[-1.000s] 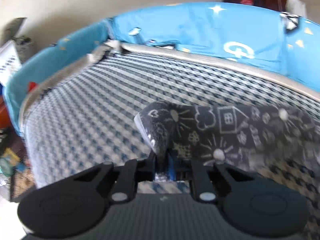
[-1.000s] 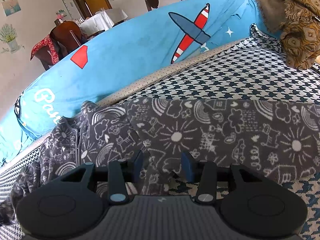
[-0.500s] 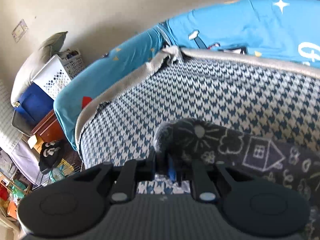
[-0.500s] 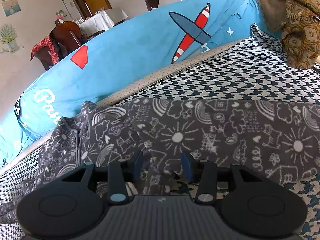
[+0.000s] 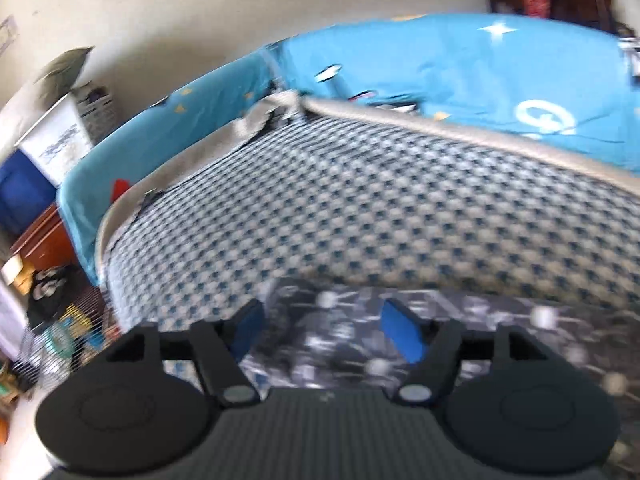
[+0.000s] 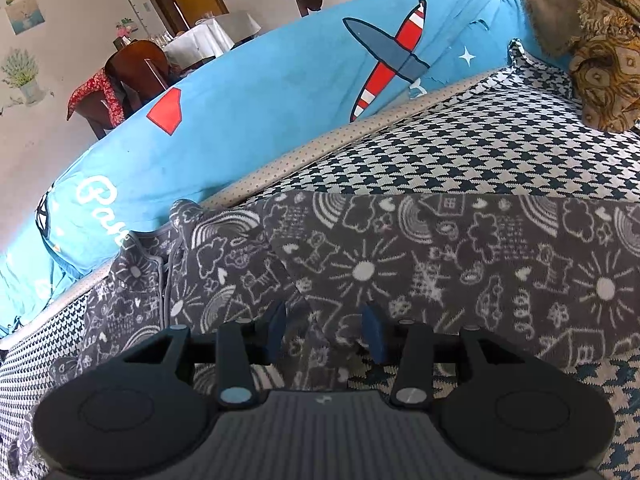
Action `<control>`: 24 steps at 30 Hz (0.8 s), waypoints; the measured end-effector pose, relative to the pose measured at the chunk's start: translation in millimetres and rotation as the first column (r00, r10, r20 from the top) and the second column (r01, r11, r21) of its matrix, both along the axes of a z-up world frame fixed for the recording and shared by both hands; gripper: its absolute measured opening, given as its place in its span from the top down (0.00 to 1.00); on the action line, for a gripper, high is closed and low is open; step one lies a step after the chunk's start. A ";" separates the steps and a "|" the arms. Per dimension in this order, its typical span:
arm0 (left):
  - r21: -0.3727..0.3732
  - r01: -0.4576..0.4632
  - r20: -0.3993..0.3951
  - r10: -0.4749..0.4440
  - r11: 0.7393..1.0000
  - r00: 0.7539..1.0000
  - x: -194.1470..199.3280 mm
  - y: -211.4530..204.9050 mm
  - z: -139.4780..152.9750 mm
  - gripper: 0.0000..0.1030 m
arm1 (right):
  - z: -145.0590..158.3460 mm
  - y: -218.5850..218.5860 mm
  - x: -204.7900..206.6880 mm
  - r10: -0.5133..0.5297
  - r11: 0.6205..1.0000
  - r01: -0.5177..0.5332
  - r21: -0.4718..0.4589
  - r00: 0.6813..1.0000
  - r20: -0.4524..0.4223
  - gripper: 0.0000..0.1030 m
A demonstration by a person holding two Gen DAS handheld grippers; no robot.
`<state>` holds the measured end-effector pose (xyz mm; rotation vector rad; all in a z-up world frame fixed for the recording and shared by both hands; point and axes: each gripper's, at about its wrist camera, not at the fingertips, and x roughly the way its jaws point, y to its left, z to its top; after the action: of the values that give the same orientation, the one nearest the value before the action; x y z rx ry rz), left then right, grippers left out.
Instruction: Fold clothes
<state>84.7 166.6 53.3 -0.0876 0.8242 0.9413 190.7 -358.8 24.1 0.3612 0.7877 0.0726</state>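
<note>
A dark grey garment with white doodle prints [image 6: 440, 264] lies spread on the houndstooth bed cover [image 6: 480, 152]. Its folded left part bunches near the bed's edge. My right gripper [image 6: 324, 334] rests over the garment's near edge. Its blue pads stand apart, and the cloth lies flat under them without being pinched. In the blurred left wrist view, my left gripper [image 5: 324, 332] hovers just above the same garment [image 5: 480, 332]. Its jaws are opening, the cloth lies below the gap, and neither pad presses on it.
A blue padded bumper [image 5: 480, 72] with a plane print [image 6: 384, 60] walls the bed's far sides. A brown patterned cloth [image 6: 600, 48] sits in the far right corner. Beyond the bed's left edge are a white basket [image 5: 60, 140] and floor clutter [image 5: 48, 292].
My left gripper was shut on a corner of the garment. It has now opened, let the cloth drop flat and risen slightly. The right gripper and the cloth under it have not moved.
</note>
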 end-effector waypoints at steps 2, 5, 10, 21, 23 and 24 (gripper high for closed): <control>-0.019 0.076 0.017 -0.075 0.997 0.997 2.4 -18.8 3.9 0.26 | 0.9 -1.0 0.8 0.001 1.000 -0.001 0.001 1.000 0.004 0.59; -0.024 0.175 0.026 -0.175 0.984 0.984 6.9 -46.2 6.2 0.25 | 1.7 -2.7 3.5 -0.004 1.000 0.004 0.008 1.000 0.006 0.59; -0.062 0.326 0.043 -0.324 0.943 0.945 20.0 -85.5 1.8 0.21 | 2.1 -4.1 9.0 -0.007 1.000 0.007 0.024 1.000 0.009 0.58; -0.079 0.455 0.071 -0.450 0.887 0.890 66.1 -138.5 -9.3 0.15 | 0.1 13.7 18.9 0.059 0.998 -0.059 0.017 0.998 0.019 0.58; -0.078 0.464 0.067 -0.460 0.882 0.885 75.2 -142.6 -13.1 0.14 | 0.2 16.5 21.1 0.069 0.997 -0.070 0.016 0.997 0.026 0.58; -0.075 0.467 0.066 -0.463 0.881 0.884 78.7 -144.7 -14.7 0.14 | 0.1 18.0 22.5 0.073 0.997 -0.074 0.015 0.997 0.029 0.58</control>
<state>163.4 21.9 38.6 0.0133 0.7964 0.4441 213.2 -340.8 24.1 0.3460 0.7727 0.1530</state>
